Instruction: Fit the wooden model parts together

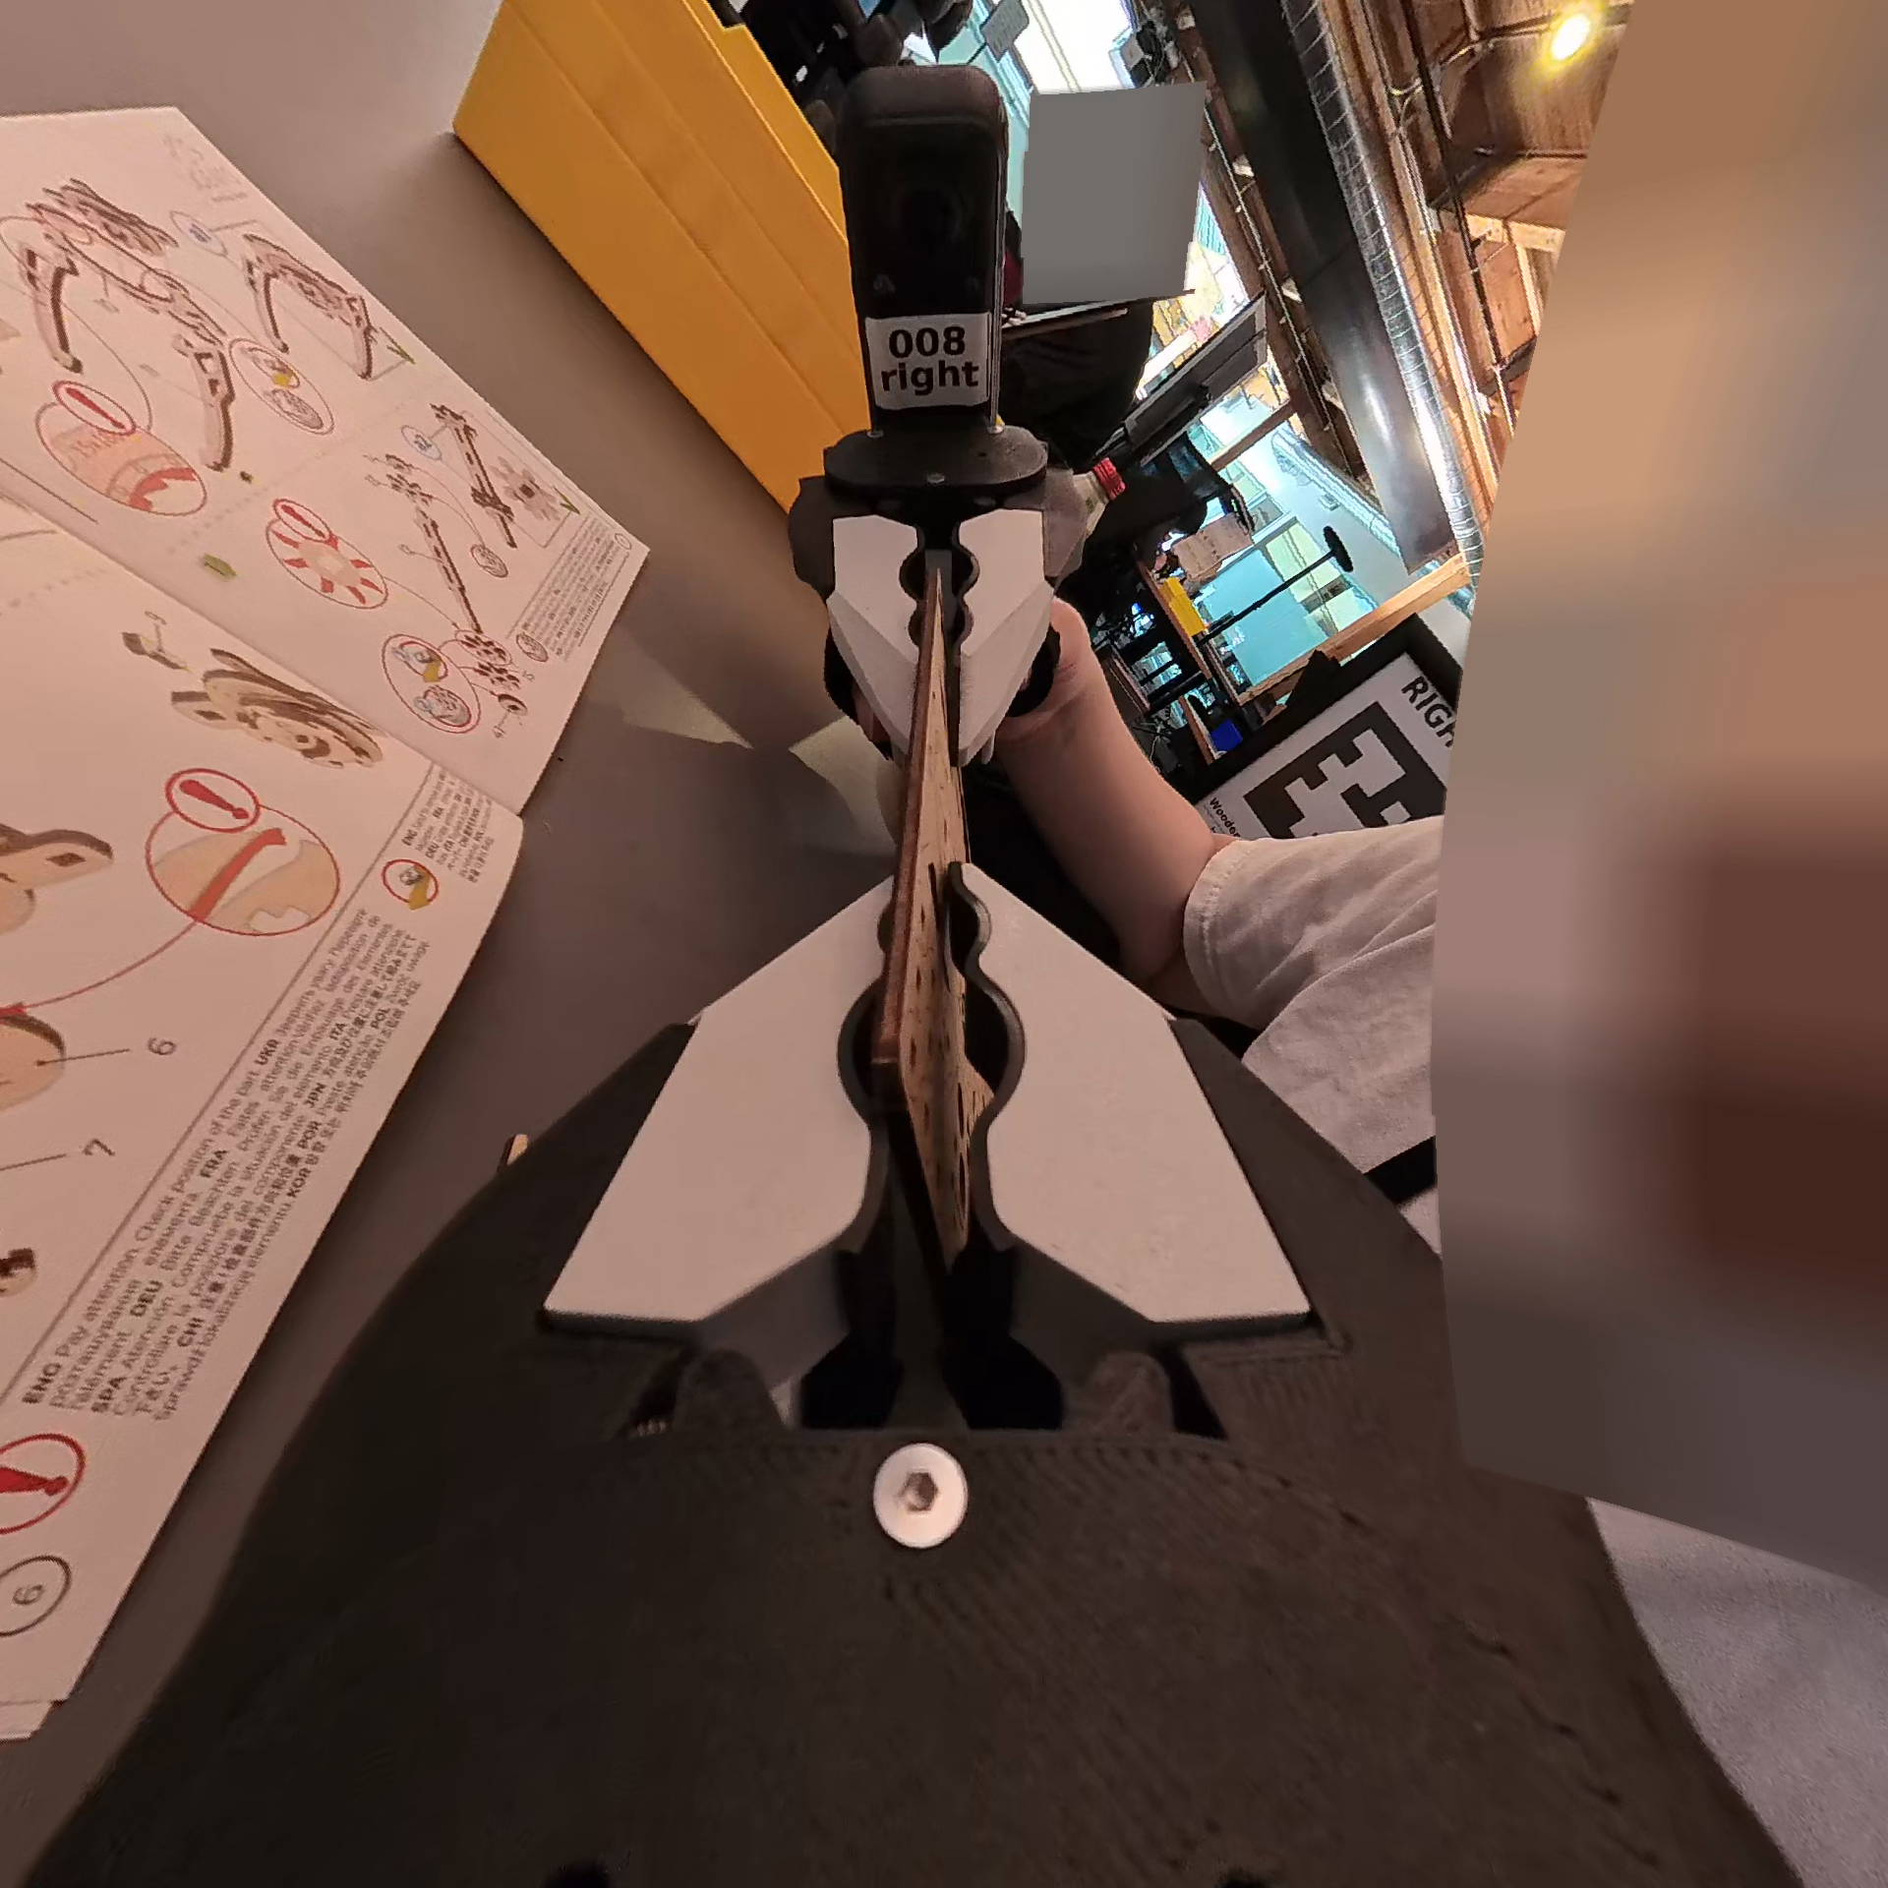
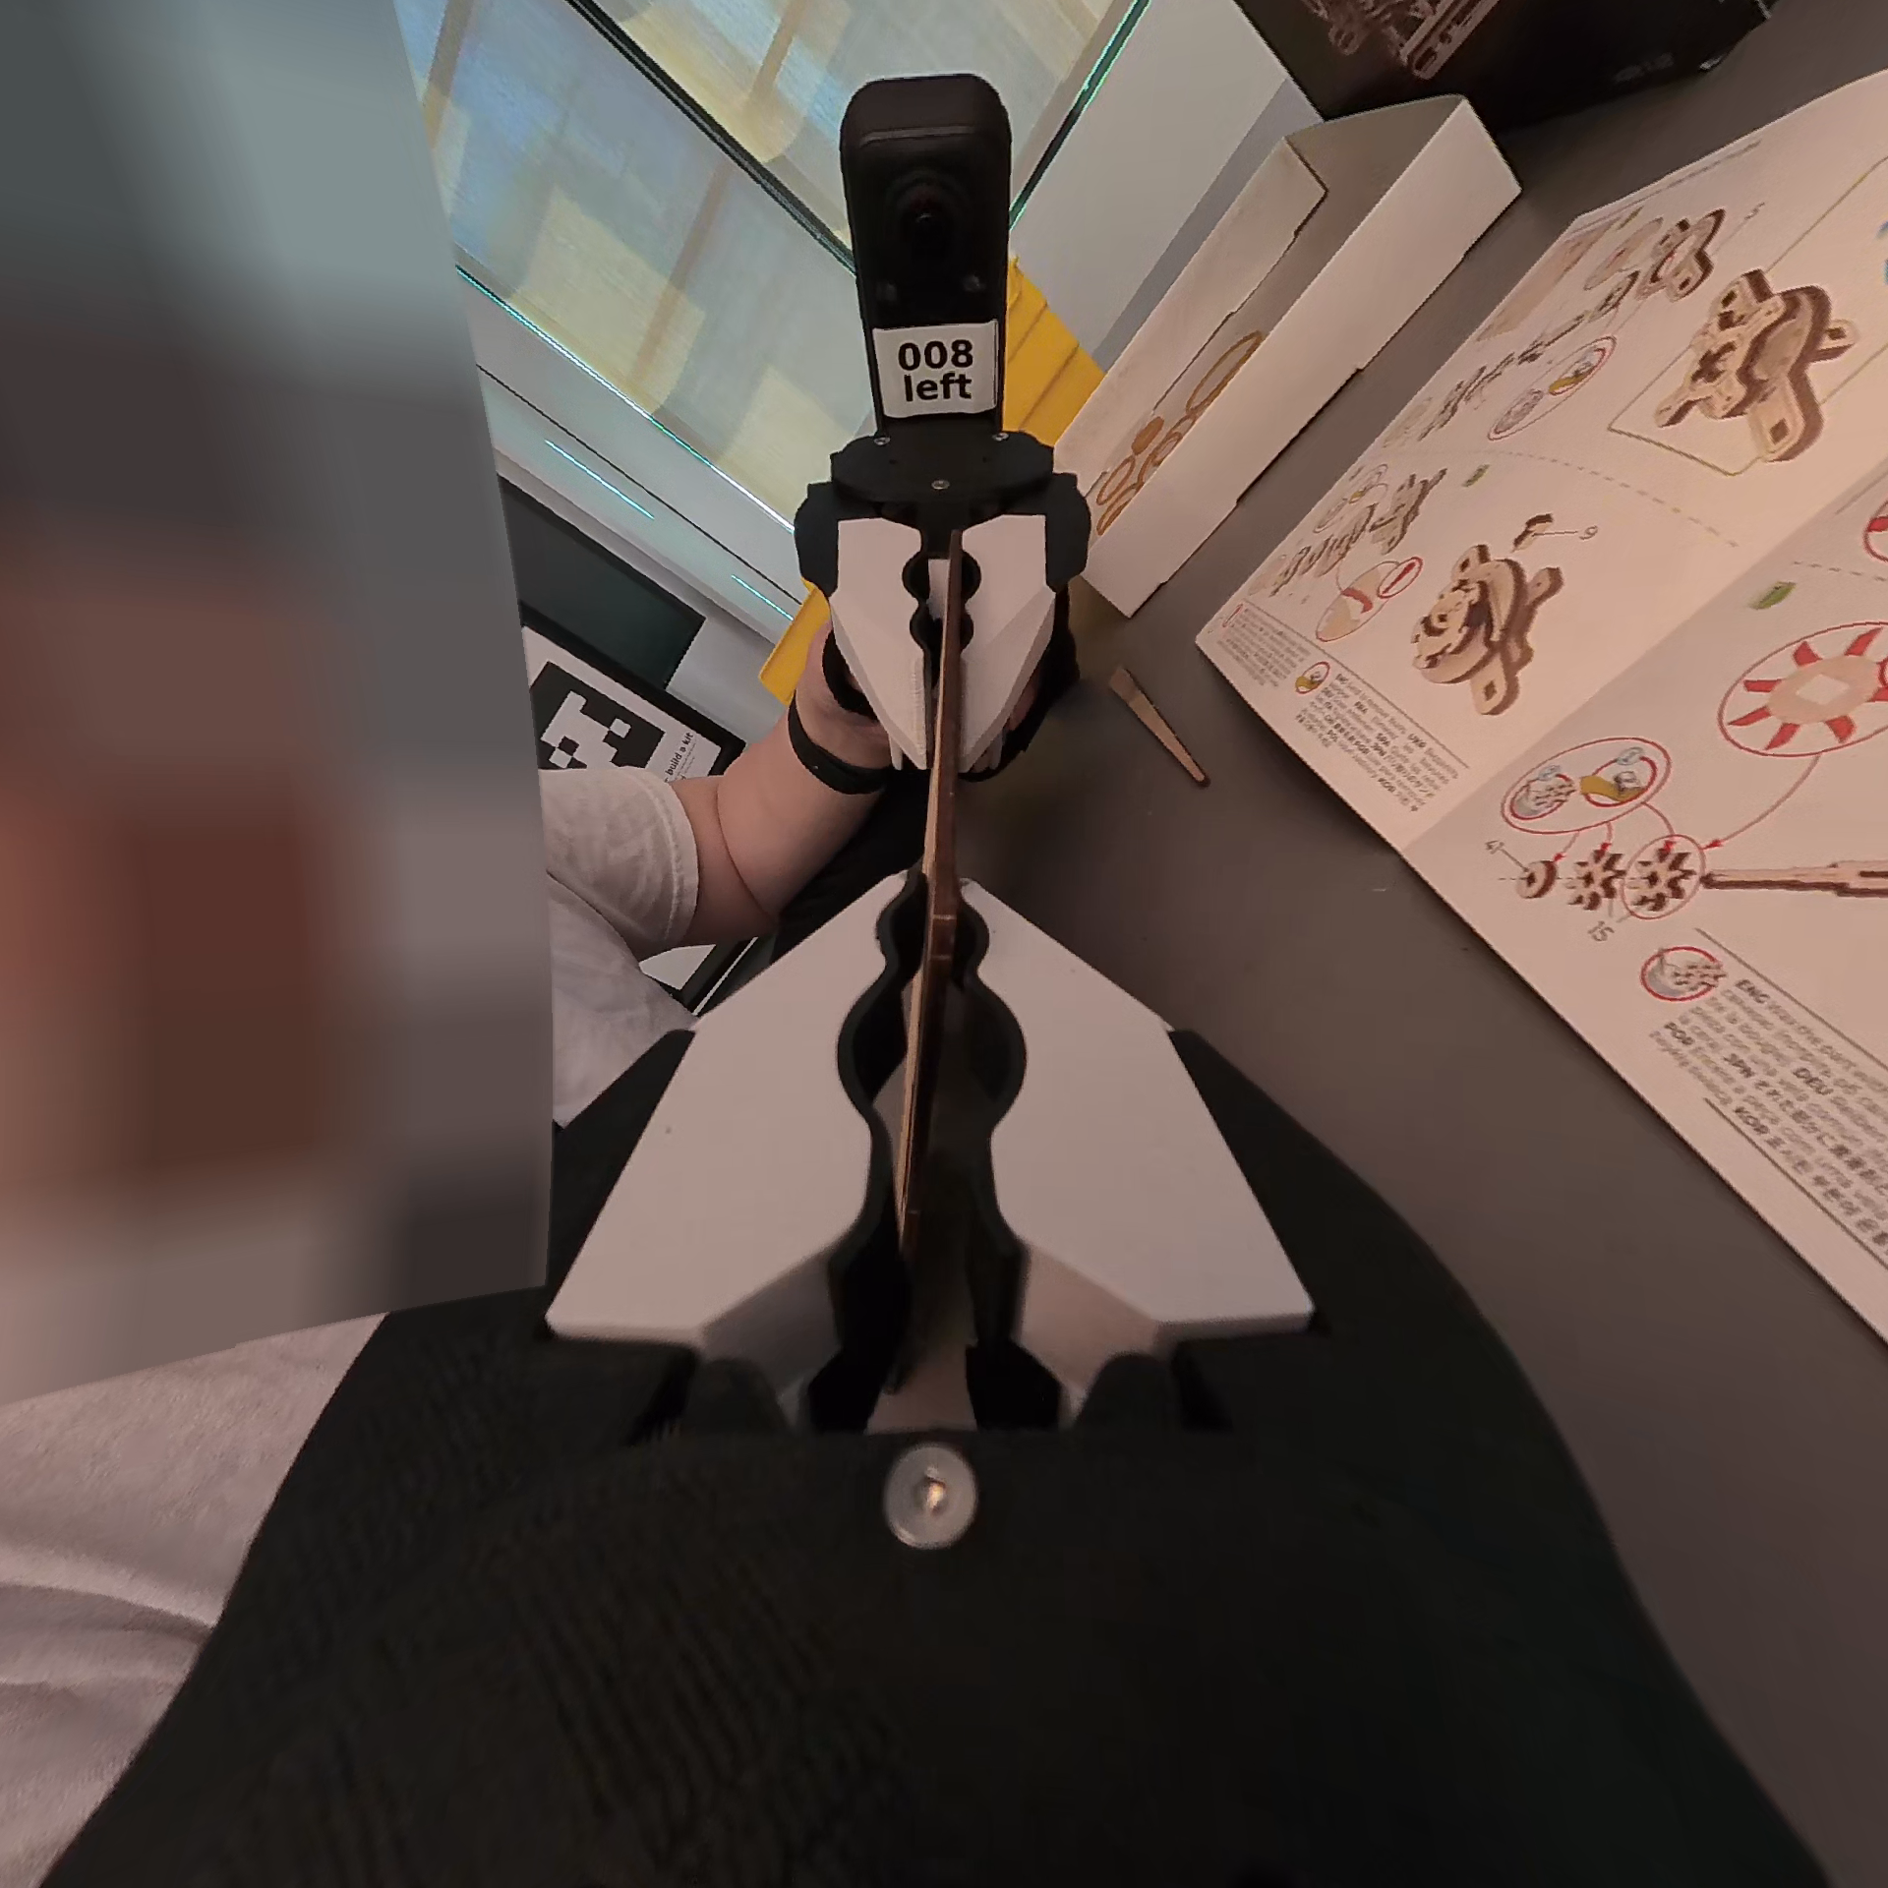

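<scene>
A thin wooden sheet with laser-cut holes (image 1: 935,817) is held on edge in the air between the two grippers, which face each other. My left gripper (image 1: 925,899) is shut on one end of it. My right gripper (image 1: 935,746) faces it in the left wrist view and is shut on the other end. In the right wrist view the same sheet (image 2: 945,817) runs from my right gripper (image 2: 935,899) to the left gripper (image 2: 940,756). The sheet's flat faces are mostly hidden.
Open instruction sheets (image 1: 204,715) lie on the grey table (image 1: 633,868), also in the right wrist view (image 2: 1635,664). A yellow box (image 1: 654,204) stands at the back. A white box with wooden parts (image 2: 1267,337) and a loose wooden stick (image 2: 1160,720) lie on the table. Tip to tip, the grippers are about 5 cm apart.
</scene>
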Available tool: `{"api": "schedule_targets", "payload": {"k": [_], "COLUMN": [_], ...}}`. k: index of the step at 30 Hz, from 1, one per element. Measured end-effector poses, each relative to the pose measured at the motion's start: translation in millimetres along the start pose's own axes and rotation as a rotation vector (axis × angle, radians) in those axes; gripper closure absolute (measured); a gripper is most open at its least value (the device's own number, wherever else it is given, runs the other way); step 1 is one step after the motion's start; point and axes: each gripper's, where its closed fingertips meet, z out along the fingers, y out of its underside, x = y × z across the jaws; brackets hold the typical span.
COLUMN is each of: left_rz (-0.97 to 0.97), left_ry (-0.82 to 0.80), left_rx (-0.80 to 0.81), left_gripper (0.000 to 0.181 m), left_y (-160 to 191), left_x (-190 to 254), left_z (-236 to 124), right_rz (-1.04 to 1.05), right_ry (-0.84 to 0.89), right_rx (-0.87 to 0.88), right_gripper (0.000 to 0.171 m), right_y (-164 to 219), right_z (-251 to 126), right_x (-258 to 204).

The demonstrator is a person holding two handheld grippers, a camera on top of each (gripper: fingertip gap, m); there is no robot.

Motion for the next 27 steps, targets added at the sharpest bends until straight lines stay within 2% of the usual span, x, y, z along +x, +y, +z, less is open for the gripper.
{"api": "schedule_targets", "payload": {"k": [14,18,27], "left_rz": [-0.012,-0.023,-0.044], "left_ry": [0.010,0.008,-0.011], "left_rx": [0.001,-0.018,-0.045], "left_gripper": [0.180,0.180,0.179], "left_y": [0,4,11], "left_x": [2,1,-1], "left_z": [0,3,10], "right_rz": [-0.013,-0.056,-0.183], "right_ry": [-0.001,0.068,0.249], "right_rx": [0.018,0.087,0.018], "right_gripper": [0.169,0.137,0.125], "right_y": [-3,-14,-5], "right_z": [0,-2,13], "right_x": [0,5,12]}}
